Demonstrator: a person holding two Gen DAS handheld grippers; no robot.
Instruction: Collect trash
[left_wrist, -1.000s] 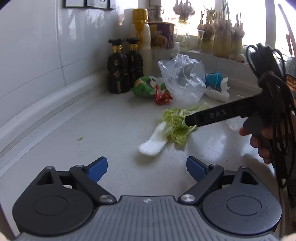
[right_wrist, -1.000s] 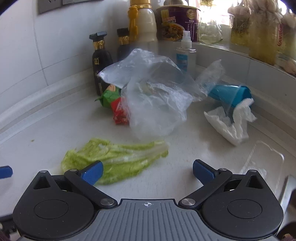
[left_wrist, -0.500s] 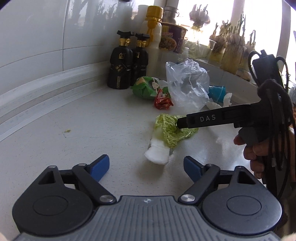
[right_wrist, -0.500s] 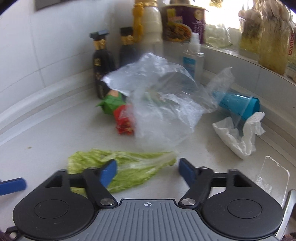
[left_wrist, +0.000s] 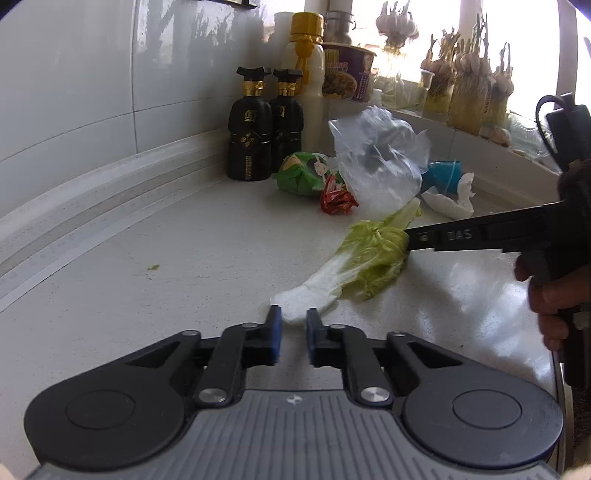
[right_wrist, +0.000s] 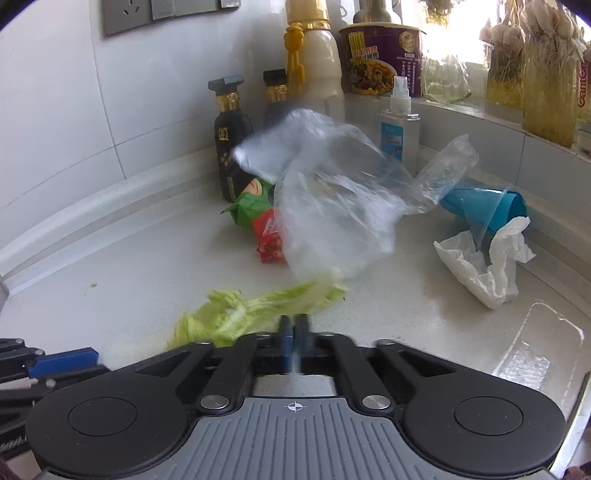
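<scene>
While my left hand-held gripper (left_wrist: 293, 325) is closing on the cabbage leaf's (left_wrist: 365, 258) white stem and my right hand-held gripper (right_wrist: 293, 332) grasps its green end, a clear plastic bag (right_wrist: 332, 199), red wrapper (right_wrist: 269, 236) and crumpled tissue (right_wrist: 484, 262) crowd the bench (left_wrist: 166, 266) just beyond.

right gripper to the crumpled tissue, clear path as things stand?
Probably not yet. The right gripper is shut on the cabbage leaf. The route itself looks free: the crumpled tissue lies on bare counter, with only the blue cup behind it.
</scene>
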